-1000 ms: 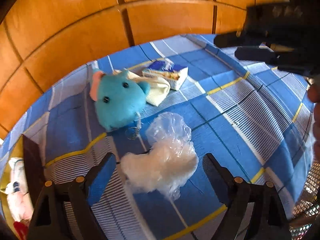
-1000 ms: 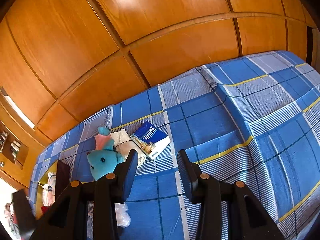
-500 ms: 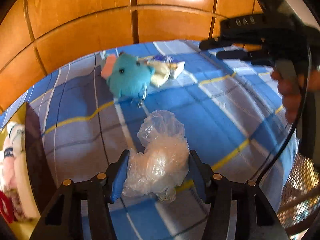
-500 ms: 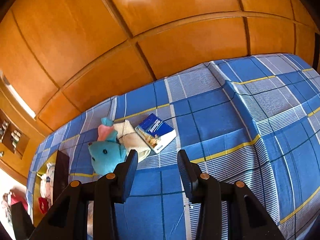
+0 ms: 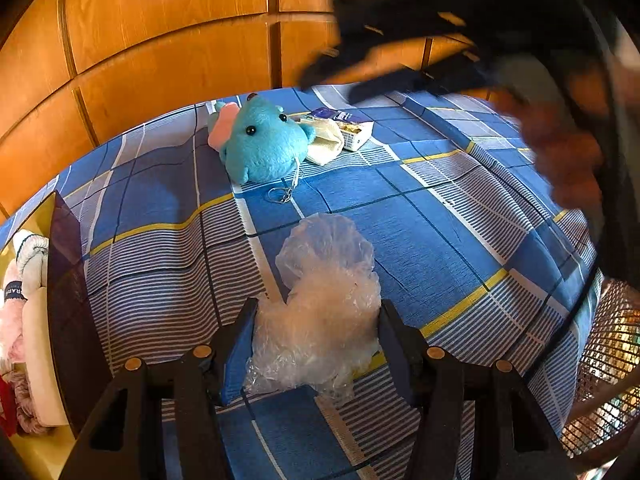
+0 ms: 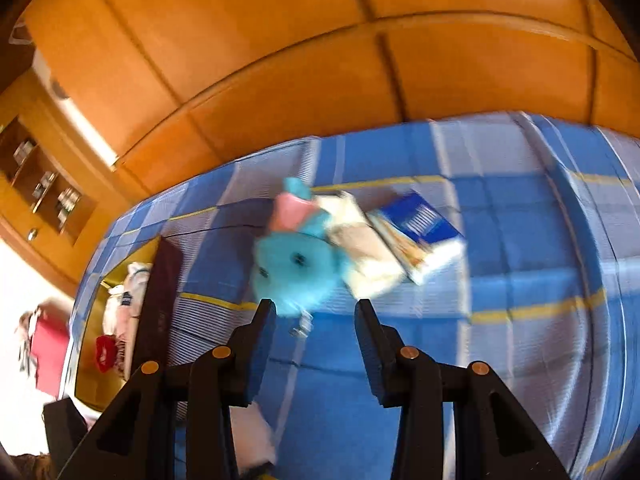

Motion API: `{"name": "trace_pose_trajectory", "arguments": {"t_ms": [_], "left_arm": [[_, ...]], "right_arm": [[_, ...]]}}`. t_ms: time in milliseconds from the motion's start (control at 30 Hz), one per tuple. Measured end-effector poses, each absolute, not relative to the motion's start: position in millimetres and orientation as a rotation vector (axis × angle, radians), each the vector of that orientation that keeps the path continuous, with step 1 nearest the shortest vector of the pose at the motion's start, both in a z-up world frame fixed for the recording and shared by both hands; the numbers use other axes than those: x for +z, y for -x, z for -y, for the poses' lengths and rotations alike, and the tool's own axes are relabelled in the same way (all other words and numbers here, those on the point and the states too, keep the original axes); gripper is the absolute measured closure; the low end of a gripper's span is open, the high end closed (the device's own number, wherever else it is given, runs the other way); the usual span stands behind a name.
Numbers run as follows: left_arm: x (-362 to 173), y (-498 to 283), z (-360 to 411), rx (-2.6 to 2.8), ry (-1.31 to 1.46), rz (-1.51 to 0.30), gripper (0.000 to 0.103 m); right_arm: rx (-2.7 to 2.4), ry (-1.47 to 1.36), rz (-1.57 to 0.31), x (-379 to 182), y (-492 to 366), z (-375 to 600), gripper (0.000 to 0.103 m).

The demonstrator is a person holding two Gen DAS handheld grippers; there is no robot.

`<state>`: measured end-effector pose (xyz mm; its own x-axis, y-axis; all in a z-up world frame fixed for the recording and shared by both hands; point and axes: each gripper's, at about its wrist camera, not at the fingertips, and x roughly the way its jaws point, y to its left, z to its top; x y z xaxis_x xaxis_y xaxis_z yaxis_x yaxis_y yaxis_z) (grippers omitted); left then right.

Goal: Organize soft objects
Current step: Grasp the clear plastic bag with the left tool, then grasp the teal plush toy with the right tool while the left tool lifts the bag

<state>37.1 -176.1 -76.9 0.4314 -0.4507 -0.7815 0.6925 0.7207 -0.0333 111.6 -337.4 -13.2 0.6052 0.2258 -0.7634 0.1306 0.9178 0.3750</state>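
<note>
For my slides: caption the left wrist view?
Left gripper clamps crumpled plastic bag on plaid cloth.

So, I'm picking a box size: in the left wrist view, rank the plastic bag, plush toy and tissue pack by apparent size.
1. Crumpled plastic bag, though it is nearest the camera, so this is unsure.
2. Blue plush toy.
3. Tissue pack, farthest and partly covered.
</note>
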Motion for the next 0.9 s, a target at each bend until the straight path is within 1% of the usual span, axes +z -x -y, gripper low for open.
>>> {"name": "trace_pose_trajectory", "arguments": {"t_ms": [100, 233, 267, 367, 500, 567, 633, 700, 900], "left_arm": [[-77.4, -36.6, 174.1, -0.731, -0.303, -0.864, 0.044], [-77.8, -36.5, 171.5, -0.735, -0.284, -0.865, 0.044], [-78.0, -36.9, 170.7, -0.737, -0.279, -0.866, 0.044], [-78.3, -38.1, 169.2, -0.741, -0.267, -0.869, 0.043], [-78.2, -39.2, 167.9, -0.743, -0.259, -0.872, 0.043], [-78.0, -39.6, 167.4, -0.743, -0.256, -0.873, 0.043], [-78.0, -40.0, 167.0, -0.743, -0.249, -0.876, 0.043], [-77.8, -39.8, 167.2, -0.742, -0.250, -0.876, 0.043], [-77.0, -42.4, 165.3, -0.727, -0.248, -0.883, 0.043]], "right_arm": [[0.095, -0.354, -0.957, -7.0, -144.9, 321.2, 0.062], [0.108, -0.286, -1.024, -11.9, -185.1, 305.6, 0.062], [0.108, -0.267, -1.045, -15.3, -192.8, 302.2, 0.061], [0.108, -0.207, -1.123, -32.4, -213.8, 290.8, 0.048], [0.087, -0.087, -1.199, -54.0, -228.1, 276.6, 0.046], [0.080, 0.003, -1.232, -62.5, -228.7, 269.0, 0.048], [0.063, 0.064, -1.220, -62.1, -226.1, 265.8, 0.057], [0.068, 0.087, -1.196, -55.7, -218.0, 263.9, 0.061], [0.125, 0.015, -1.069, -18.0, -168.4, 271.2, 0.061]]}}
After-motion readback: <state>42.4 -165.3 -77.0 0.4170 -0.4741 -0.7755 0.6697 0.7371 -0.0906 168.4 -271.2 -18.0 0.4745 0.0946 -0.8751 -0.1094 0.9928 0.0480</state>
